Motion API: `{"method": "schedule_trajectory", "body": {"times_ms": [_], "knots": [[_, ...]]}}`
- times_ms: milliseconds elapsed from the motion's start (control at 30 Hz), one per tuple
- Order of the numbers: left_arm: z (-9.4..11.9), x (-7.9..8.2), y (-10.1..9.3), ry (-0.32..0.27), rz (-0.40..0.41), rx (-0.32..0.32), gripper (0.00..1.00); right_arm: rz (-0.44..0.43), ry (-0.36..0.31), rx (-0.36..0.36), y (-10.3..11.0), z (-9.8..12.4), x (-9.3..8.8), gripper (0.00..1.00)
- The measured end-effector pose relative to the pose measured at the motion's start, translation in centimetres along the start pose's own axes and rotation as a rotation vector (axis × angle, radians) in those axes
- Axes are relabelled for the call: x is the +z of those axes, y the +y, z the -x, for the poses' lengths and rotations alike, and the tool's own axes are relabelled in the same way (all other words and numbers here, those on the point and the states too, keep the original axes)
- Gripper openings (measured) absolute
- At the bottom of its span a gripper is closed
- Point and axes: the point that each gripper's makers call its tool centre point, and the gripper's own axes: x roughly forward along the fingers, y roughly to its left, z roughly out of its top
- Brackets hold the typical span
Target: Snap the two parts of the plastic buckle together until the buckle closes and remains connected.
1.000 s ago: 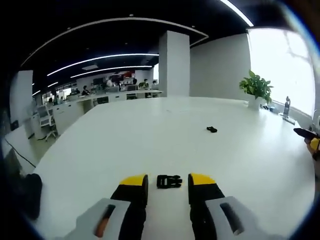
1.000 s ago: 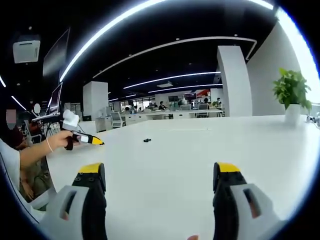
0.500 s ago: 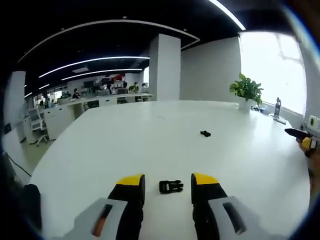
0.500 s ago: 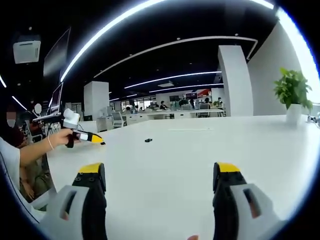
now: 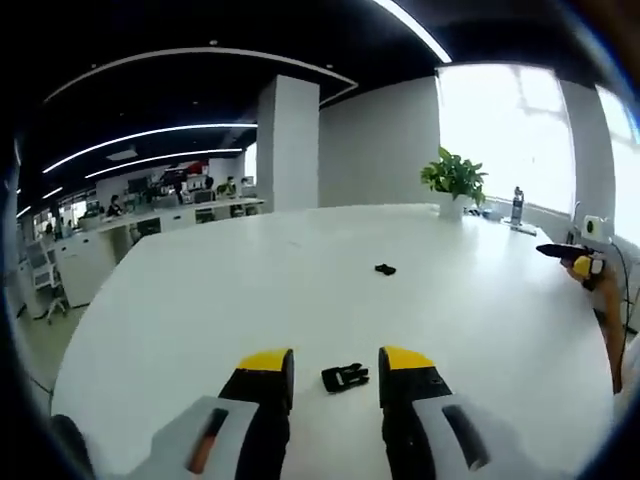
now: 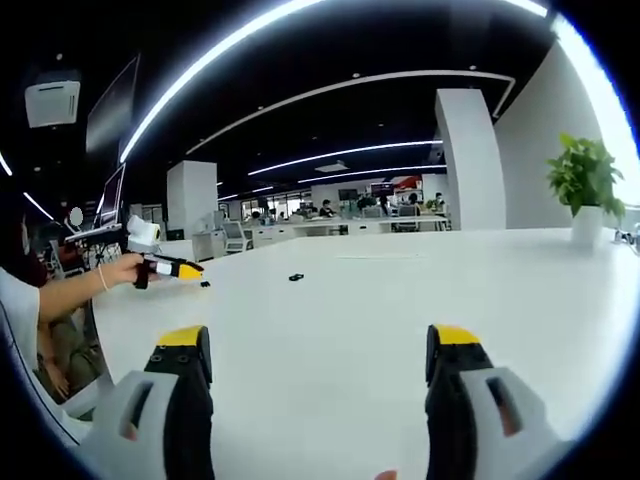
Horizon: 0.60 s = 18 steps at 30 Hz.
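Closing in, the left gripper (image 5: 331, 362) now has the near buckle piece (image 5: 345, 377) sitting deeper between its spread jaws, slightly toward the right jaw, long axis lying almost straight across the gap; nothing is pinched yet; the second buckle piece (image 5: 385, 269) lies well ahead on the white table (image 5: 200, 300); the right gripper (image 6: 318, 345) hangs wide apart, empty, far from both; left is clearly nearer.

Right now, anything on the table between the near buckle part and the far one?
Nothing: in the left gripper view, bare white table separates the near buckle part from the far buckle part.
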Motion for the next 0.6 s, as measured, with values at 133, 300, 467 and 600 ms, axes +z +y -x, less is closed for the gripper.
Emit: {"method": "schedule_trajectory", "body": {"times_ms": [133, 300, 467, 600], "knots": [[0.02, 0.13, 0.21, -0.008, -0.055, -0.027, 0.34, 0.0, 0.001, 0.005, 0.19, -0.05, 0.02, 0.89], [0.01, 0.34, 0.48, -0.026, -0.08, -0.082, 0.34, 0.003, 0.002, 0.006, 0.23, -0.1, 0.13, 0.89], [-0.19, -0.01, 0.36, 0.0, -0.114, -0.152, 0.34, 0.003, 0.007, 0.005, 0.24, -0.15, 0.03, 0.89], [-0.24, -0.39, 0.37, 0.026, -0.176, -0.193, 0.34, 0.002, 0.009, 0.007, 0.34, -0.2, -0.03, 0.89]]}}
